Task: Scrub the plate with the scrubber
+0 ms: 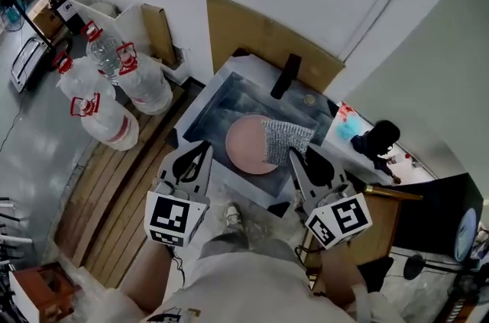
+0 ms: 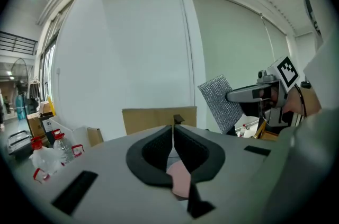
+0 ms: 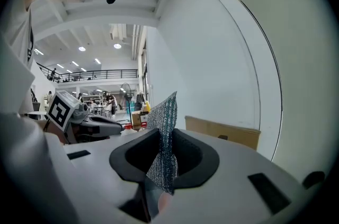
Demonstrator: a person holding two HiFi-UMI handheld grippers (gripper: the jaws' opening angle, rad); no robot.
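Though red labels wrap the clear water bottles standing well off to the outer side of the left tongs, we cannot read their print at this size. The only other marks we find are black-and-white square patterns on the marker cube at the back of each pair of tongs.

We see a pink plate lying in the sink, just ahead of both pairs of tongs and between their tips. A silver mesh scrubber covers the side of the plate nearer the right tongs, so that part of the rim is hidden. In the left gripper view only a sliver of the plate shows beneath the jaws. A black faucet stands beyond the plate, partly merging with the dark sink edge. The person holding the tongs is cut off at the lower edge of the head view.

The left tongs are fully closed, jaw against jaw, with nothing between them, and their tips stop just short of the plate's near rim. The right tongs are clamped on the scrubber, which sticks out past the jaws over the plate. We cannot tell whether the scrubber touches the plate.
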